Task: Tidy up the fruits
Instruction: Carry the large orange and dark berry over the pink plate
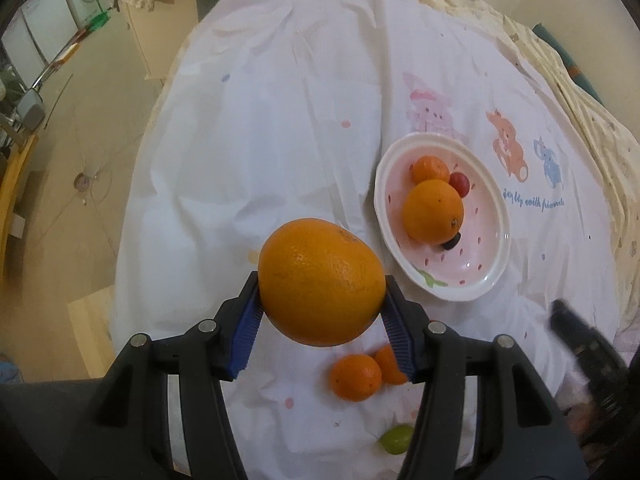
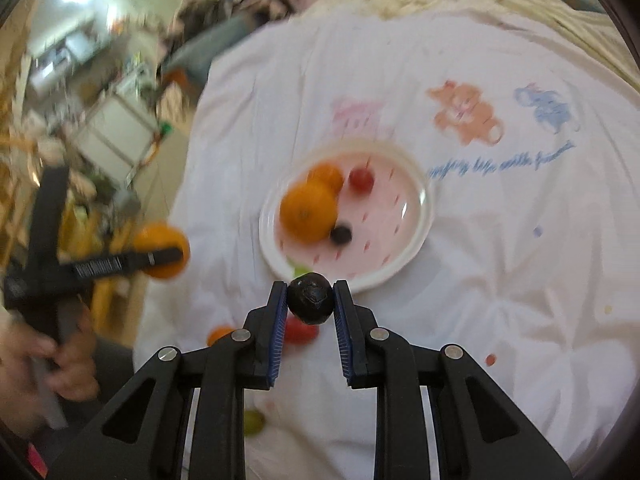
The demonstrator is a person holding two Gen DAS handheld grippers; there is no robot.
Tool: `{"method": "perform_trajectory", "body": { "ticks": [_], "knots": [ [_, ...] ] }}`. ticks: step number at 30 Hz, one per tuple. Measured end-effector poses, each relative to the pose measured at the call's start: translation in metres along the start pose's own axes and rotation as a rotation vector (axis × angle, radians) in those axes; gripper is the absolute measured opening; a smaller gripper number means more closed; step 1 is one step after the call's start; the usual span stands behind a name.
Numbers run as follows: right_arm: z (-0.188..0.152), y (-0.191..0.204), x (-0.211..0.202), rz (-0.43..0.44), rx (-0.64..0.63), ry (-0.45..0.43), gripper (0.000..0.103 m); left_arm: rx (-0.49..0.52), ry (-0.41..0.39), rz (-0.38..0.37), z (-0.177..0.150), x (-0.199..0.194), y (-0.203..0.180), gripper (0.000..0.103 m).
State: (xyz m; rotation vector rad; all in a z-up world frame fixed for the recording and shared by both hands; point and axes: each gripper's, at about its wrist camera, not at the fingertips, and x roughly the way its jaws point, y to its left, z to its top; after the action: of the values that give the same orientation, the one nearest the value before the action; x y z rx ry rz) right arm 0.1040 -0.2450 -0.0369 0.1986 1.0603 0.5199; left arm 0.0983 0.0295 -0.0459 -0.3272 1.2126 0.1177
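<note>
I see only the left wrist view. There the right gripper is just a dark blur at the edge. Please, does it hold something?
Observer: Yes. The right gripper is shut on a small dark round fruit.
Operator: What is the dark thing behind the big orange in the plate?
Observer: A dark berry, lying whole beside that orange.
Operator: Is any fruit hidden from me?
Observer: A red fruit on the cloth, partly behind the right gripper's jaws.
</note>
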Motion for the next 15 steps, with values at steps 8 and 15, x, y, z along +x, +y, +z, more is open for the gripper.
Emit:
{"method": "perform_trajectory", "body": {
  "ticks": [8,15],
  "knots": [
    [0.038,-0.02,-0.016,0.007,0.019,-0.085,0.024,0.022,-0.023,-0.007,0.015,-0.009,-0.001,0.053],
    [0.067,-0.045,0.002,-0.014,0.032,-0.06,0.024,0.071,-0.031,-0.01,0.044,-0.007,-0.019,0.053]
  ]
}}
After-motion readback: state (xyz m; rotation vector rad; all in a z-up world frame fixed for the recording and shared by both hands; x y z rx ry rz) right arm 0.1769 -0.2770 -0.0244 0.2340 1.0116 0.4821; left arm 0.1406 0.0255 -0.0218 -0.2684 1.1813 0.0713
